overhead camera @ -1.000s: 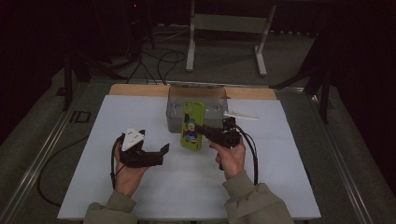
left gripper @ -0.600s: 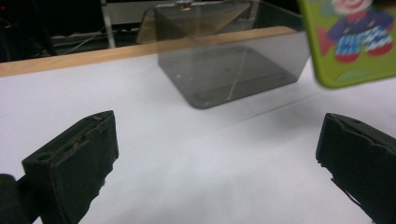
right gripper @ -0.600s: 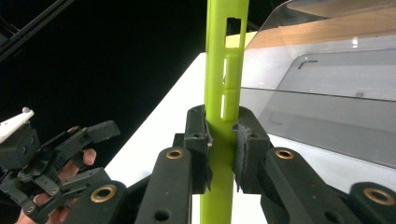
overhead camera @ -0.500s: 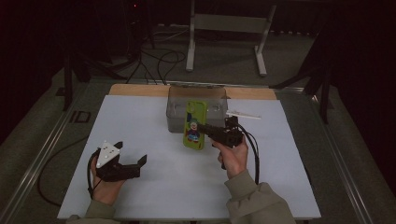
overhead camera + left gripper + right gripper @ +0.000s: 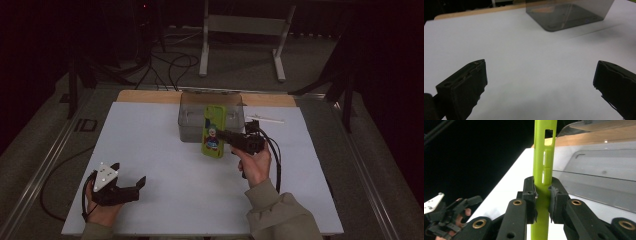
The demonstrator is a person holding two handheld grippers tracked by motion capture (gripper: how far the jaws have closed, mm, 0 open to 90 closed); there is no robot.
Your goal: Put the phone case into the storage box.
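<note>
A lime-green phone case with a cartoon print stands upright over the white table, just in front of a clear plastic box. My right gripper is shut on the case's edge. In the right gripper view the phone case rises between the pressed jaws of the right gripper, with the clear box behind it. My left gripper rests low at the table's near left corner, open. In the left gripper view, the left gripper has bare tabletop between its wide jaws.
The white table sheet lies on a wooden board. A thin white stick lies right of the box. The clear box is far ahead of the left jaws. The other hand's gripper shows low in the right gripper view. Stands and cables cover the dark floor behind.
My left gripper has moved left and toward the table's near edge, sinking lower. The right gripper and the phone case have stayed in place.
</note>
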